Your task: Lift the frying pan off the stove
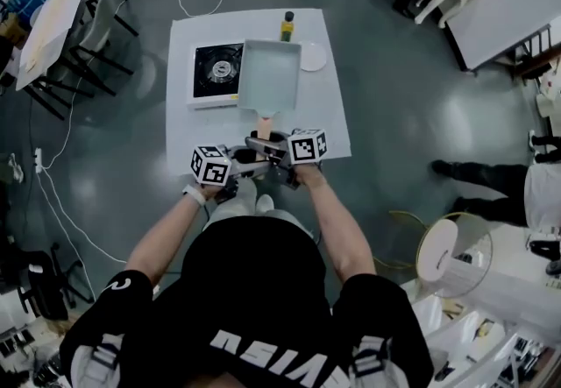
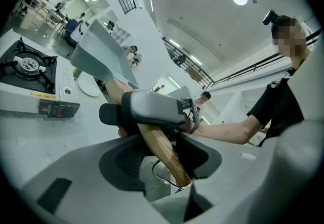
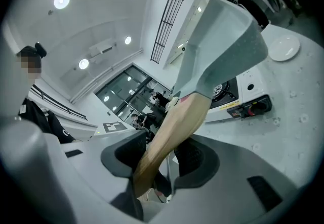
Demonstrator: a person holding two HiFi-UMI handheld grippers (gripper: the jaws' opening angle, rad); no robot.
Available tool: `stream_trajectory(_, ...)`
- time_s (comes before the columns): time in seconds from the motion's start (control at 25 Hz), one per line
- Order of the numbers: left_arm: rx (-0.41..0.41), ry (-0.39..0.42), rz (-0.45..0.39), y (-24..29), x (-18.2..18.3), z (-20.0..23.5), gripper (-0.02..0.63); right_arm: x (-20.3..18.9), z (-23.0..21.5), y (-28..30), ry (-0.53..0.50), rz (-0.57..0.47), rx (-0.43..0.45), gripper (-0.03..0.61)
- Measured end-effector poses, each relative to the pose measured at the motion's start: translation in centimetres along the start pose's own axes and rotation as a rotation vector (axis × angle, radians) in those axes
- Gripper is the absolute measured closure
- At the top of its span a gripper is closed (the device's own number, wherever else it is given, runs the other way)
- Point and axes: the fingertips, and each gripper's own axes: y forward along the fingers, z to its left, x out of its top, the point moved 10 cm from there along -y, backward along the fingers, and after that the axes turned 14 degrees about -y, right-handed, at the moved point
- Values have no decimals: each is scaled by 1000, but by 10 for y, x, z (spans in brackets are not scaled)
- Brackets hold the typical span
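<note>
The frying pan (image 1: pixel 268 73) is in the upper middle of the head view. Its grey body lies just right of the stove (image 1: pixel 216 69) and overlaps that stove's right edge. In both gripper views it shows raised, clear of the burner. Its wooden handle (image 1: pixel 264 126) runs down the frame to the two tongs. The left tongs (image 2: pixel 159 160) are clamped on the handle's end, and the right tongs (image 3: pixel 161 161) grip the same handle a little nearer the pan — a two-point hold.

To do the lift well, I judge that both grips need to be firm and travel as one, so the handle neither twists nor levers between them. The pan's weight hangs far ahead of the pads, so hold its body level. Its path should also avoid the plate (image 1: pixel 313 56) and the bottle (image 1: pixel 287 25) near the top edge of the table (image 1: pixel 188 137) — both are close to the pan's far end.
</note>
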Motion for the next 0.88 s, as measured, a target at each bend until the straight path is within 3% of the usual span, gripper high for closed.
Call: stream_trajectory(0.88, -95, -16, 188, 86, -27, -10, 424, -44, -1, -98, 66, -122, -162, 410)
